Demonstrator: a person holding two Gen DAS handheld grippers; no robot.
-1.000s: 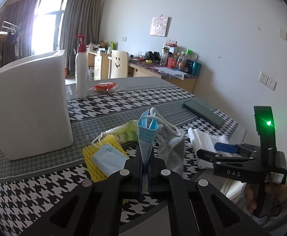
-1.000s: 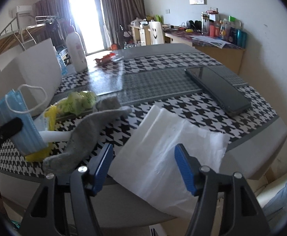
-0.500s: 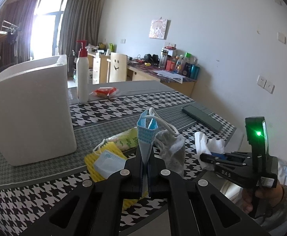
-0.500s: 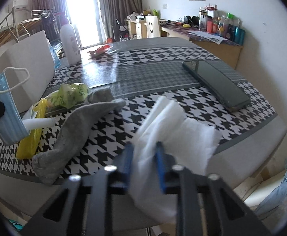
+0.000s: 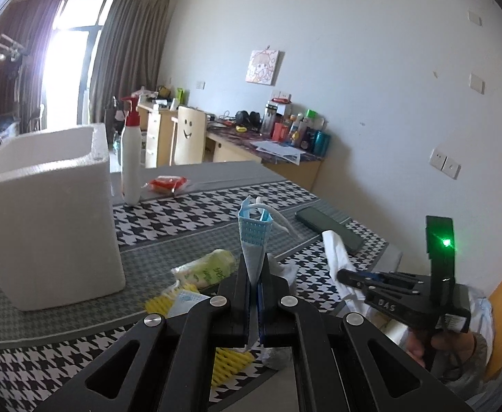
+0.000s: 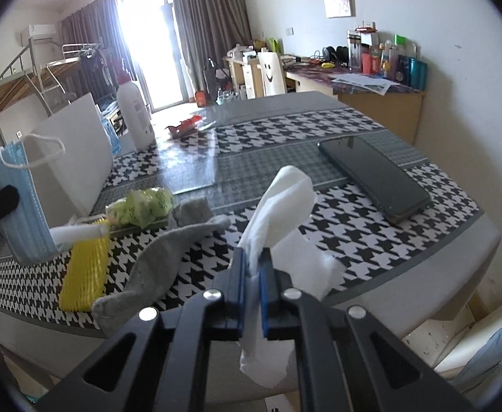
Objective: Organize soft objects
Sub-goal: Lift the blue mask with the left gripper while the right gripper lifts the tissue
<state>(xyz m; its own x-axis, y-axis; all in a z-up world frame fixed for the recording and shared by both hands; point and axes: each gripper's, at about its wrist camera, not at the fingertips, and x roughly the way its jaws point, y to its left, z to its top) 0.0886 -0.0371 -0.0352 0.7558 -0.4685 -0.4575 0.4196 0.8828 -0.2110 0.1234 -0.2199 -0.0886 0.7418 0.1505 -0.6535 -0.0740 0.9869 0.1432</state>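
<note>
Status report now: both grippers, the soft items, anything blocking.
Left gripper shut on blue face mask. Right gripper shut on white tissue, clear of the table. Grey sock and yellow mesh sleeve on table. Nothing blocking.

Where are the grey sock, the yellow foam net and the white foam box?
grey sock (image 6: pixel 163 257), right wrist view, on the middle of its foot.
yellow foam net (image 6: pixel 85 271), right wrist view, on its ribbed middle.
white foam box (image 5: pixel 44 226), left wrist view, on its near wall.
</note>
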